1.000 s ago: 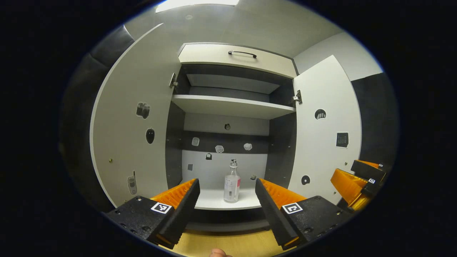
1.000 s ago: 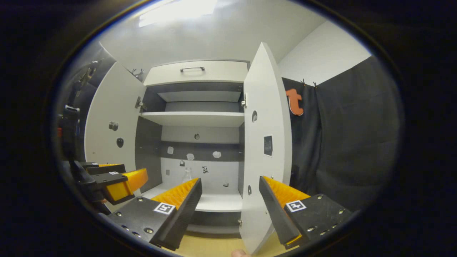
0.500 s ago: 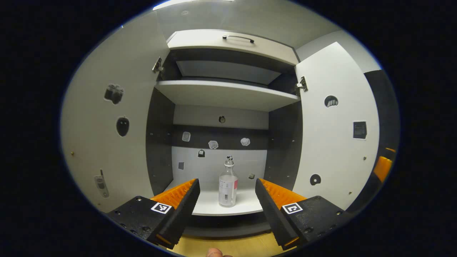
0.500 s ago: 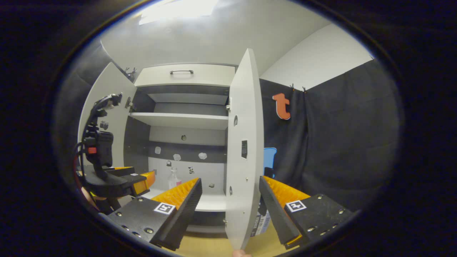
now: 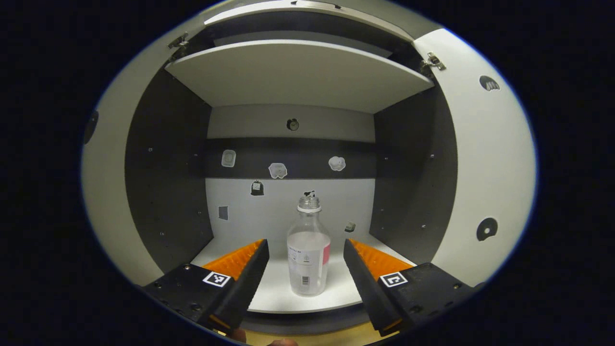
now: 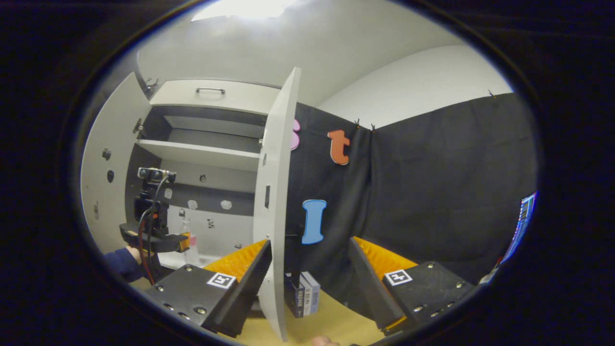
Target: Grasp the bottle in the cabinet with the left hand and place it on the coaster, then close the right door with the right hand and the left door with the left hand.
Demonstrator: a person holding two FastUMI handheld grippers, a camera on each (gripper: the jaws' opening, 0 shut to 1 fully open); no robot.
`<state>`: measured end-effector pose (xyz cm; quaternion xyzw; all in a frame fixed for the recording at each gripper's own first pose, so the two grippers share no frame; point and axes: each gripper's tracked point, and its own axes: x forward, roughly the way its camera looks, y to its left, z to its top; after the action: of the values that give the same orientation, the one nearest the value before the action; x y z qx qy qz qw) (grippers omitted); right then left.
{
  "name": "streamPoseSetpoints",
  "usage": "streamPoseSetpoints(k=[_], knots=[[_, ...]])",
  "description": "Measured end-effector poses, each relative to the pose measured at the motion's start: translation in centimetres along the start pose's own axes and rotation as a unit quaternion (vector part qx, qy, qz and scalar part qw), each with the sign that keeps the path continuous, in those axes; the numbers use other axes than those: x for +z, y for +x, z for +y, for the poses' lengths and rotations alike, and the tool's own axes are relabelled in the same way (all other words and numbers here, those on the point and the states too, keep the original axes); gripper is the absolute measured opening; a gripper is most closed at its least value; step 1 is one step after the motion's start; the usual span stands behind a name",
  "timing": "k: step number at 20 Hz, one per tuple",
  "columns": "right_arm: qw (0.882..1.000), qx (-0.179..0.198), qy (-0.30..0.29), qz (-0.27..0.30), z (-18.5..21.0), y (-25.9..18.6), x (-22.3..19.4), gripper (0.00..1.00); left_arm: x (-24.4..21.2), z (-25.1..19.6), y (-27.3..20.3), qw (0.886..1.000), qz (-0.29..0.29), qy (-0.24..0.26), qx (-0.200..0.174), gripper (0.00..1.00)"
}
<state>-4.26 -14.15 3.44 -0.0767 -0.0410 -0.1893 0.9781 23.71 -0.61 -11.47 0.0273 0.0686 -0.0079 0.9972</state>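
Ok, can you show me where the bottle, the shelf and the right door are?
bottle [image 5: 308,262], left gripper view, on its clear body.
shelf [image 5: 298,77], left gripper view, on its underside.
right door [image 6: 275,202], right gripper view, on its inner face.

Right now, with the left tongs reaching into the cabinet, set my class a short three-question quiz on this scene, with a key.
1. True or false: the left tongs are shut on the bottle.
2. Where does the bottle stand? A) upper shelf B) cabinet floor C) tabletop
3. Fill in: in the right gripper view, the right door is ____ (open/closed).

Key
1. False: the fingers are spread, with a gap to the bottle on either side.
2. B: upright on the floor, under the shelf.
3. Open: it is seen nearly edge-on, and the right tongs are open, one finger on either side of its edge.
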Motion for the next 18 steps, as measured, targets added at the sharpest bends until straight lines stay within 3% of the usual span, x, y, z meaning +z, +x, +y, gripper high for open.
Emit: streamPoseSetpoints(k=[6,9,10,11,18], knots=[[0.999,-0.036,-0.008,0.013,-1.6,0.4,-1.1,0.94,-1.4,0.2,4.8,1.0,0.001,0.005,0.013,0.97],[0.999,-0.037,-0.013,0.017,-1.6,0.9,-1.4,0.97,-2.5,-0.5,5.4,1.0,0.023,-0.016,-0.002,0.96],[0.999,-0.034,-0.013,0.018,-1.6,1.0,-1.5,0.97,-2.3,-0.3,5.6,1.0,0.02,-0.02,-0.001,0.86],[0.999,-0.029,-0.012,0.018,-1.3,1.1,-1.4,0.97,-2.2,-0.1,5.4,1.0,0.022,-0.023,-0.001,0.77],[1.0,0.011,-0.002,0.008,-1.1,1.8,-0.9,0.97,-1.3,-0.7,-1.8,0.997,0.014,-0.057,-0.051,0.77]])
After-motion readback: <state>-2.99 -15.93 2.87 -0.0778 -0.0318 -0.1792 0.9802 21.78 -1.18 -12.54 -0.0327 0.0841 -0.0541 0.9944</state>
